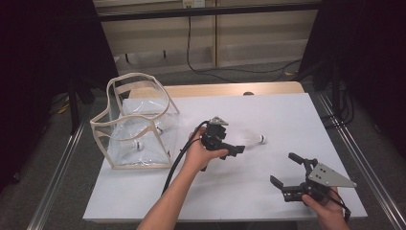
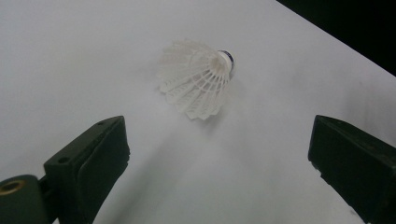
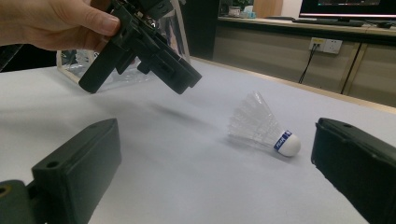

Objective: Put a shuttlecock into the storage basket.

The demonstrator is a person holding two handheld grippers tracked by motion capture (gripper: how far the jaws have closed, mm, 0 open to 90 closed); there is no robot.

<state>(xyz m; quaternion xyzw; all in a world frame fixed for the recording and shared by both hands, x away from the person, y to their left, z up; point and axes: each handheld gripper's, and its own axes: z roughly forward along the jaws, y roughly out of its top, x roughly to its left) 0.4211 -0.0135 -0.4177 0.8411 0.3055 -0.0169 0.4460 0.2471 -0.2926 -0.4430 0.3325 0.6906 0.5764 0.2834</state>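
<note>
Left tongs (image 1: 238,149) spread beside the shuttlecock (image 1: 253,140); right tongs (image 1: 283,168) spread; clear bag (image 1: 136,124) contents indistinct.

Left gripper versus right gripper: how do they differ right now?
The left gripper hangs above the table close to the shuttlecock, aimed down at it; the right gripper sits farther off near the table's front edge, viewing the shuttlecock from the side. Both stand open and hold nothing.
</note>
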